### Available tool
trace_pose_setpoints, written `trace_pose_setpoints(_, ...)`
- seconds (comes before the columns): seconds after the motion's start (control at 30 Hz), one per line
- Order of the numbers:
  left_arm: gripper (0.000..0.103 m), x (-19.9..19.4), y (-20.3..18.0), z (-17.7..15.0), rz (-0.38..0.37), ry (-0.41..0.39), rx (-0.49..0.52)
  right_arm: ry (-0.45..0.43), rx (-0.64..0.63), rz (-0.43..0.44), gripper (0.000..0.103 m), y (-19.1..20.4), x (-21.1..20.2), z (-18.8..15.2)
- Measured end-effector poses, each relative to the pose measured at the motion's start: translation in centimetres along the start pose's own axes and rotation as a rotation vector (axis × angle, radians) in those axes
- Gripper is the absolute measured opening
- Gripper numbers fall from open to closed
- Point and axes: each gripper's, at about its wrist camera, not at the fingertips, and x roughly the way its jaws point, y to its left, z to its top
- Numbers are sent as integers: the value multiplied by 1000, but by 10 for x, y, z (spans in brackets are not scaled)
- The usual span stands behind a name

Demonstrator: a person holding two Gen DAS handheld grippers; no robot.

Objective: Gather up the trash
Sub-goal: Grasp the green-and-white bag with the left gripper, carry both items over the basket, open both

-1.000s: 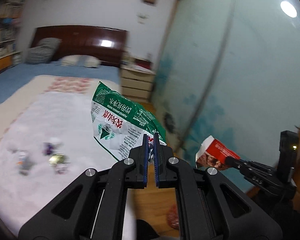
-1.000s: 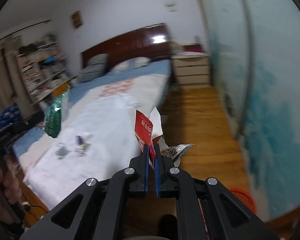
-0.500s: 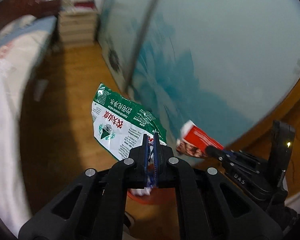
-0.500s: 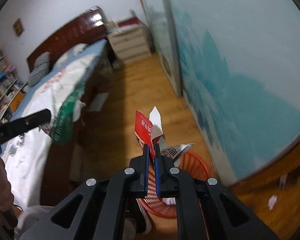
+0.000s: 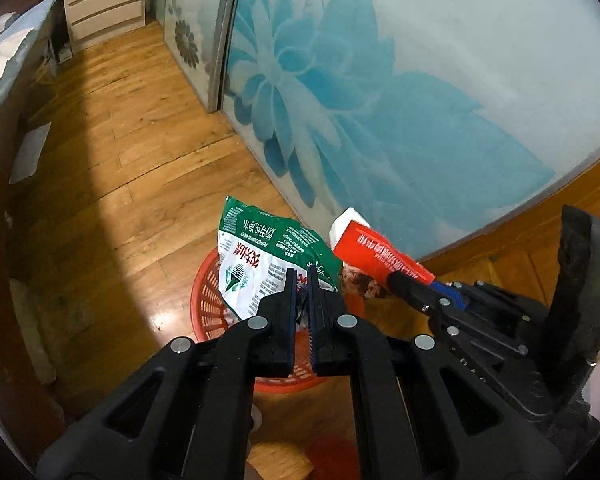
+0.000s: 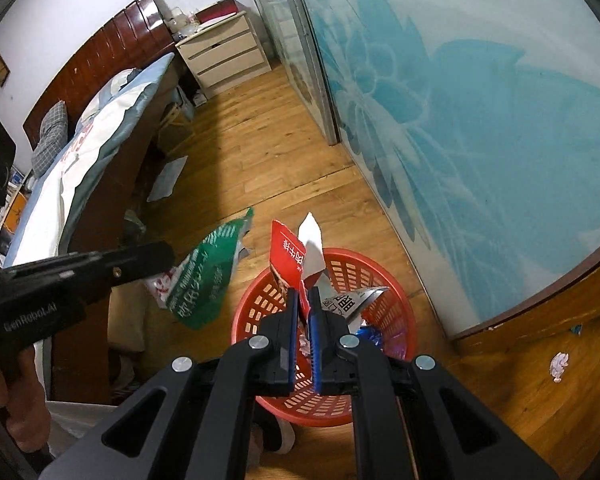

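Observation:
My left gripper (image 5: 303, 280) is shut on a green and white plastic wrapper (image 5: 256, 258) and holds it over a red plastic basket (image 5: 206, 300) on the wooden floor. My right gripper (image 6: 304, 300) is shut on a red and white snack wrapper (image 6: 288, 258) above the same basket (image 6: 384, 280), which holds some crumpled trash. The green wrapper (image 6: 208, 276) also shows in the right wrist view, left of the basket. The red wrapper (image 5: 370, 248) shows in the left wrist view, right of the green one.
A frosted glass sliding door (image 6: 480, 100) with blue flowers runs along the right. The bed (image 6: 84, 152) with its dark wooden frame stands left. A cream nightstand (image 6: 224, 56) is at the back. Small scraps (image 6: 558, 364) lie on the floor at right.
Both grippers swung away from the bed and down toward the floor, carrying their wrappers. The red basket has come into view under them.

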Motion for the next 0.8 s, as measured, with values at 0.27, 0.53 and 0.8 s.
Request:
trace_pose_setpoints(0.27,57,-1,4,3,52,-23,-27,-24,8,-50,44,-2,-9,0)
trace_pose_setpoints(0.53,57,-24,12,-3,77,-95,-58,-45,-6,-64,44,7,-19,0)
trace_pose_setpoints(0.8,57,-114,60,-22,119,-305,-202,-75,-36,-25,44,33,-42,6)
